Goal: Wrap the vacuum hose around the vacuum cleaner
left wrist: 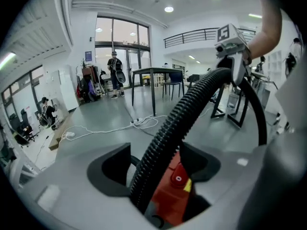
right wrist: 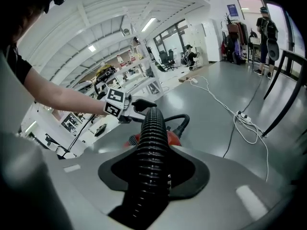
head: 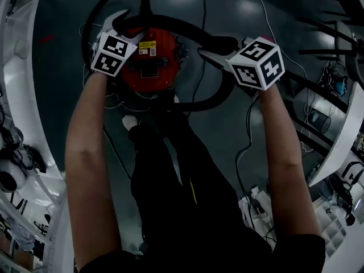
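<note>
A round red vacuum cleaner [head: 149,58] stands on the grey floor below me, with its black ribbed hose [head: 170,23] looped over its top and round its far side. My left gripper [head: 120,20] is at the vacuum's upper left. In the left gripper view the hose [left wrist: 192,104] passes between the jaws of that gripper [left wrist: 156,146], resting against one finger with a gap on the other side, and the red body [left wrist: 172,190] shows below. My right gripper [head: 210,49] is shut on the hose [right wrist: 153,143] to the right of the vacuum [right wrist: 170,137].
Thin cables [head: 250,135] trail across the floor, and a power strip [right wrist: 244,119] lies further off. White shelving [head: 23,129] curves along the left and racks [head: 335,84] stand to the right. A black-legged table [left wrist: 151,75] and some people are in the distance.
</note>
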A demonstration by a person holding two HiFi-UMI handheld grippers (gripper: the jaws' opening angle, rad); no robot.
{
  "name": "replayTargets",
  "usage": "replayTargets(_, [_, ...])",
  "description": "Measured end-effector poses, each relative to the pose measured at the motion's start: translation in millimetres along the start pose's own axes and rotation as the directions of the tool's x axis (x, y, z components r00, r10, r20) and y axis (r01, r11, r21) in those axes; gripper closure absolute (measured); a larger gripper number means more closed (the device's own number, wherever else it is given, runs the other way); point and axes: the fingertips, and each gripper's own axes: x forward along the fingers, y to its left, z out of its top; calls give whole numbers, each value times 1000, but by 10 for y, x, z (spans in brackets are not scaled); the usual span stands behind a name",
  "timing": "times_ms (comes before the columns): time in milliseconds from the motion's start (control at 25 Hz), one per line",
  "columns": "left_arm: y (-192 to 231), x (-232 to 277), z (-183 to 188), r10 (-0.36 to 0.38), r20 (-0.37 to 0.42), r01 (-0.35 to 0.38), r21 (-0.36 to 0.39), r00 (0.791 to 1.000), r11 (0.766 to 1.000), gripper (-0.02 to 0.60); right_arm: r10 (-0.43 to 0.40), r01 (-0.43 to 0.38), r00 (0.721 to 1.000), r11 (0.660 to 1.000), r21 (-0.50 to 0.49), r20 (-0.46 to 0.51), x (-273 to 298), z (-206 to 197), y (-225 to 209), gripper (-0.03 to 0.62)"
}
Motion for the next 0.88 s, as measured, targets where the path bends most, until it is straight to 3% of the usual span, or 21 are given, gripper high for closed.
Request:
replayTargets(160, [-205, 117, 16, -65, -35, 69, 135, 997, 988, 320, 32, -32, 999, 999, 12, 15, -25, -97, -2, 428])
replayTargets(240, [-299, 184, 14, -92, -42, 98, 149, 995, 984, 332, 47, -48, 999, 999, 15, 26, -23, -133, 2, 428])
replayTargets(400, [-360, 218, 19, -109, -71, 114, 71, 991, 991, 360, 20, -22, 999, 999, 50, 45, -26, -169, -45, 427])
replayTargets(640, [-172, 77, -44, -62, -132, 49, -99, 989, 994, 360, -5, 3, 999, 998, 61, 32, 143, -101, 5, 421])
replayTargets(880, [-32, -193, -255, -9, -207, -22, -151, 978, 988, 360, -17, 17, 1000, 997, 73, -3, 351, -97, 121, 402])
